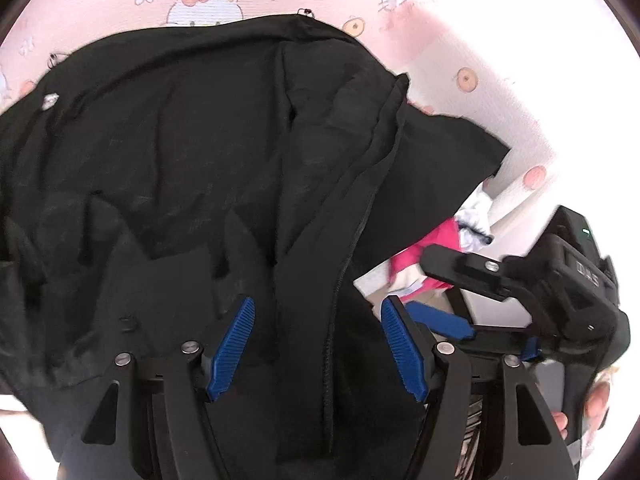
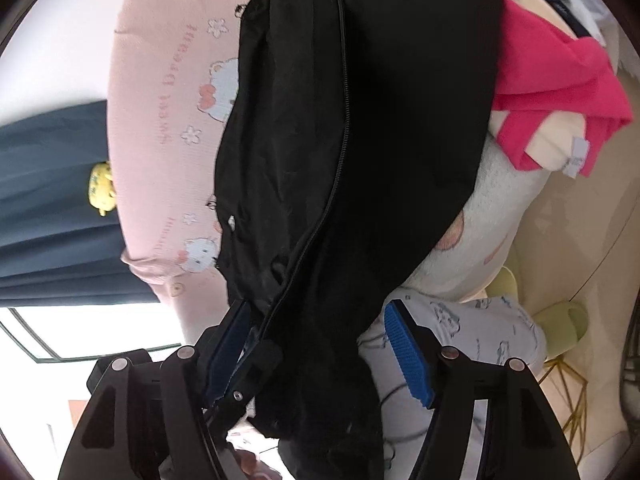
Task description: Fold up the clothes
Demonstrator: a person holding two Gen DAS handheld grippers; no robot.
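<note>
Both grippers gape, clamping nothing: left gripper [image 1: 316, 344], right gripper [image 2: 320, 352] | black jacket [image 1: 180, 152] spread over pink bedsheet [image 1: 420, 32], zipper [image 2: 340, 128] between right fingers | pink garment [image 2: 552, 92] near bed's edge

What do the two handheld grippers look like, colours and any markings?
Both are matte black frames with silver round bolts at the linkage joints. Each left gripper and right gripper finger carries a bright blue ribbed pad. In the left wrist view the right gripper's black body shows pale lettering, too blurred to read, and a small green light.
</note>
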